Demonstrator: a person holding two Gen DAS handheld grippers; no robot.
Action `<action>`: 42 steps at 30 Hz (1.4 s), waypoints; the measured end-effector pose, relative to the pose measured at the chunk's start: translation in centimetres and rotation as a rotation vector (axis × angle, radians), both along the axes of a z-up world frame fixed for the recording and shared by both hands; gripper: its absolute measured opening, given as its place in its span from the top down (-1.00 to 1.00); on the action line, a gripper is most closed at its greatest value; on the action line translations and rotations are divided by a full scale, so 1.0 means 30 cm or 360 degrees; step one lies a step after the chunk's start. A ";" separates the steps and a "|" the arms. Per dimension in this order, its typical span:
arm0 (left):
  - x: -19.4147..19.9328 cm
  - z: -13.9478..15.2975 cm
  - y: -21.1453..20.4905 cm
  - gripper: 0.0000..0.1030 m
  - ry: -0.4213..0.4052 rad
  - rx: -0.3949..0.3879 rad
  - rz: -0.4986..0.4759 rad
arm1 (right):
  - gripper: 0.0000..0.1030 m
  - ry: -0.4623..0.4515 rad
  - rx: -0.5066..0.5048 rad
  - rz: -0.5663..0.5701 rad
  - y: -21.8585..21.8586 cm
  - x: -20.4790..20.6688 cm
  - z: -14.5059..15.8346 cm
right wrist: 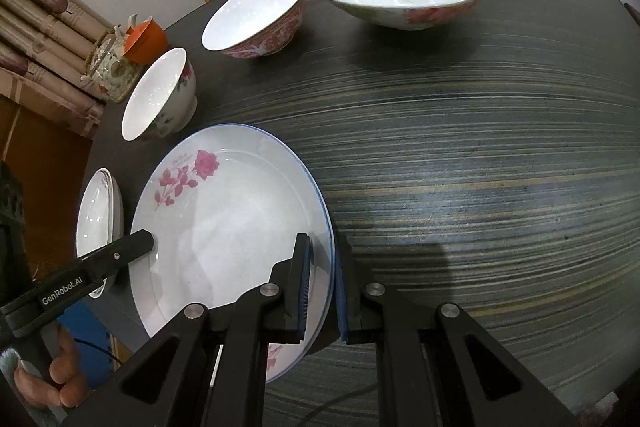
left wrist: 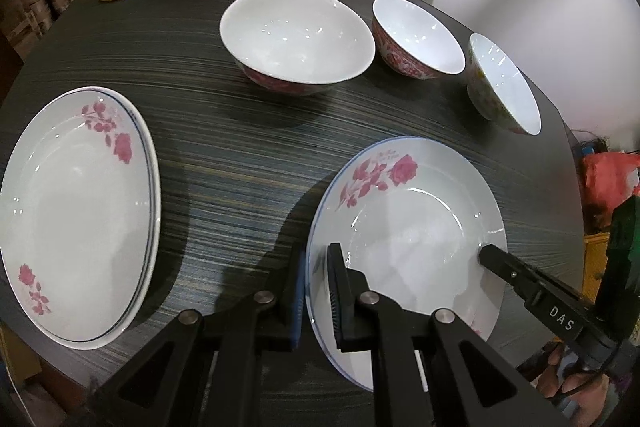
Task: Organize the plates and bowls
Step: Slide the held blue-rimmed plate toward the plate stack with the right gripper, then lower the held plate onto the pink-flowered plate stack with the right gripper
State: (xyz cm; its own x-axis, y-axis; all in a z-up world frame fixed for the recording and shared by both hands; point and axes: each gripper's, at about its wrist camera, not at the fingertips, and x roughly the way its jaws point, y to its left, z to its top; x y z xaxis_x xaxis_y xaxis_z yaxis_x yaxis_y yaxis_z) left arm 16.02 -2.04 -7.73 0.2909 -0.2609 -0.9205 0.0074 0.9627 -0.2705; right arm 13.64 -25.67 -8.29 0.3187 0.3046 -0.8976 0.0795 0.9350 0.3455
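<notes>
Plates first: the stacked plates (left wrist: 76, 215) lie well to the left of my left gripper (left wrist: 316, 291), flat on the table (left wrist: 224, 155). My left gripper is clamped on the near-left rim of the rose plate (left wrist: 404, 227), one pad under the rim and one above it. My right gripper (right wrist: 322, 291) is clamped on the opposite rim of the same plate, so I carry it between both hands, seemingly just clear of the table. The step in hand, as I judge it, is to bring this plate onto the stack at my left.

Procedure:
- Keep both grips firm and both hands level, so the plate does not tilt.
- Move both hands together.
- Centre the plate over the stack before lowering.

Beyond my grippers stand the large bowl (left wrist: 296, 39), the red-patterned bowl (left wrist: 416, 39) and the pale floral bowl (left wrist: 504, 87), untouched.
</notes>
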 end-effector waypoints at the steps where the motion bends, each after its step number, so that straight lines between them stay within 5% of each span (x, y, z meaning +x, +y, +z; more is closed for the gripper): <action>1: -0.004 0.003 0.005 0.80 -0.0004 -0.0003 -0.0003 | 0.77 -0.0010 -0.0005 0.0003 0.005 -0.002 0.008; 21: -0.052 0.072 0.151 0.80 -0.0072 -0.0025 0.0070 | 0.77 -0.0067 -0.0057 0.0068 0.139 -0.024 0.090; 42: -0.091 0.153 0.418 0.80 -0.0138 0.0095 0.0229 | 0.78 -0.0136 -0.0043 0.0280 0.425 0.042 0.158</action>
